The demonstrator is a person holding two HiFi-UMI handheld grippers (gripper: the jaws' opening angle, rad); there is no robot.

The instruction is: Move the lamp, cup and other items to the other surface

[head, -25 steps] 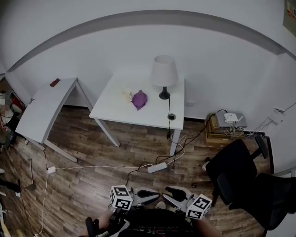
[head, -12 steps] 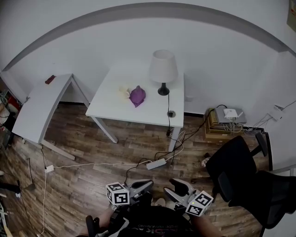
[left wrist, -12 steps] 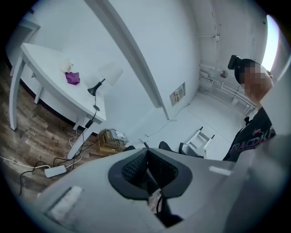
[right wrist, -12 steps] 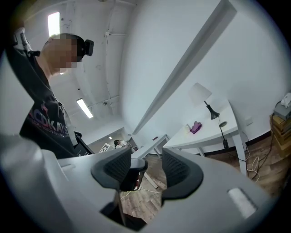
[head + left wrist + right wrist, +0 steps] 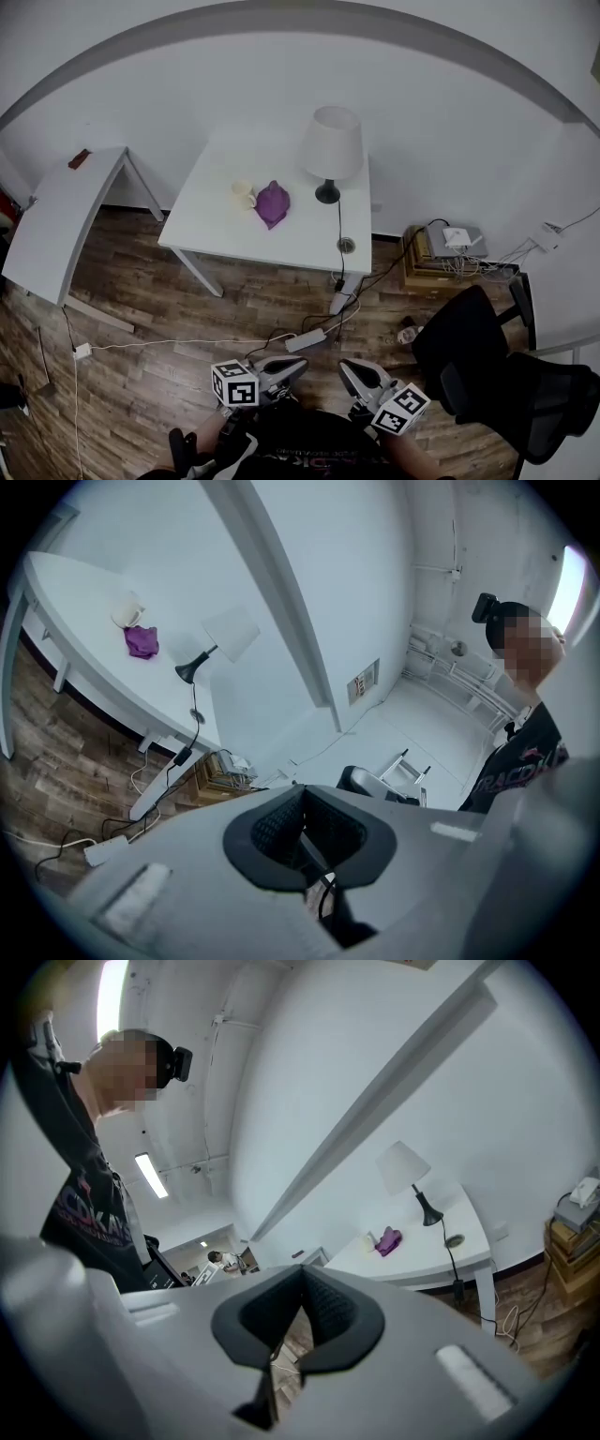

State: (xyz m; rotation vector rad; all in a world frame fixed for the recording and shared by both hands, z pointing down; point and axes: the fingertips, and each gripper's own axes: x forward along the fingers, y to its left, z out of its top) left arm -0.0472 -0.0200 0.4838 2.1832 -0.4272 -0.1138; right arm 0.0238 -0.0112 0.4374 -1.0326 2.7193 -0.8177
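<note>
Left tongs (image 5: pixel 301 797): jaws together, empty. Right tongs (image 5: pixel 302 1277): jaws just closed, nothing between them. I hold both low, near my body, well apart from white table (image 5: pixel 211 234). Lamp (image 5: pixel 332 150), cup (image 5: pixel 242 194), purple item (image 5: pixel 272 202) stand on it, untouched. Table shows nearer than second ago: approach under way. Second table (image 5: pixel 61 230), far left, likely destination. No transfer started.

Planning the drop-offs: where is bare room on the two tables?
Left table is bare but for a small dark object at its far end. Middle table: near left corner free; cup, purple item and lamp crowd the back.
</note>
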